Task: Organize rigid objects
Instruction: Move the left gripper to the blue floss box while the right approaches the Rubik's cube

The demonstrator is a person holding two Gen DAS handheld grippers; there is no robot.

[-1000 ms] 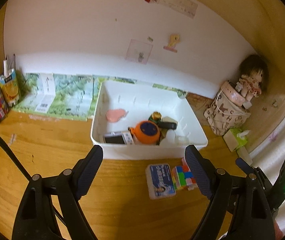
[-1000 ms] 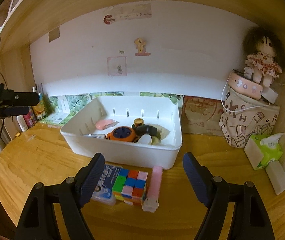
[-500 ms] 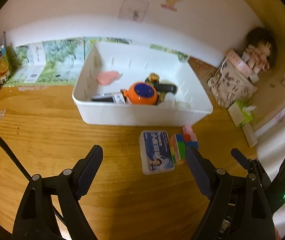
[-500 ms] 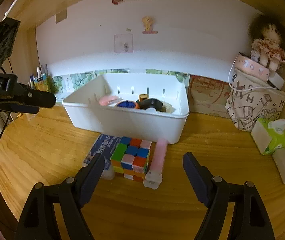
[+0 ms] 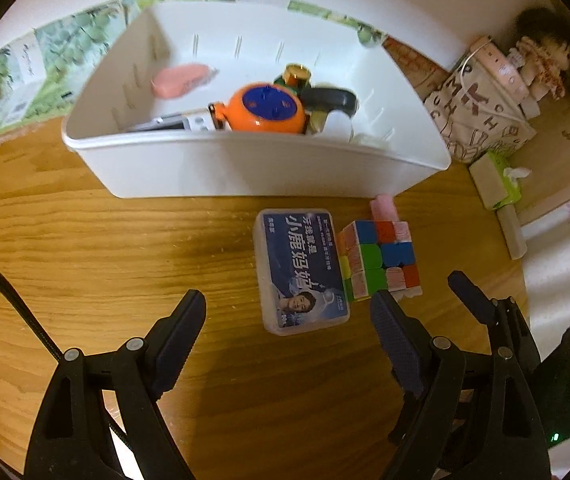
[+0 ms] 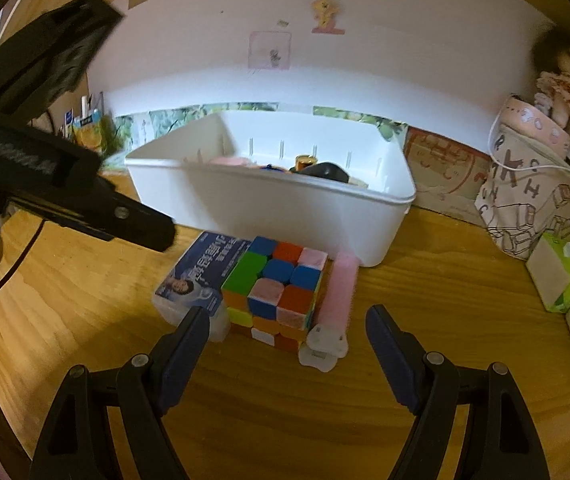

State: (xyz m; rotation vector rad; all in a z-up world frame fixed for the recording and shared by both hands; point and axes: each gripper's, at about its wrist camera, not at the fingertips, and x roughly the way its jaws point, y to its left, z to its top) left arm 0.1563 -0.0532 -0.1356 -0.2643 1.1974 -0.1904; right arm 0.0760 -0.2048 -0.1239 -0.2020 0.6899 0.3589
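Partly done, I judge: the bin (image 5: 221, 168) already holds several things, while a box (image 5: 301, 268), cube (image 6: 277, 288) and pink tube (image 6: 339, 284) lie side by side on the bench (image 5: 85, 248) at its 6 o'clock; left tongs (image 5: 289, 336) and right tongs (image 6: 287, 340) both gape, empty

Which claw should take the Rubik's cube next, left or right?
Right, probably. The right claw is open with the Rubik's cube centred just ahead of its jaws. The left claw, also open, lines up with the blue box instead; the cube sits off by its right finger.
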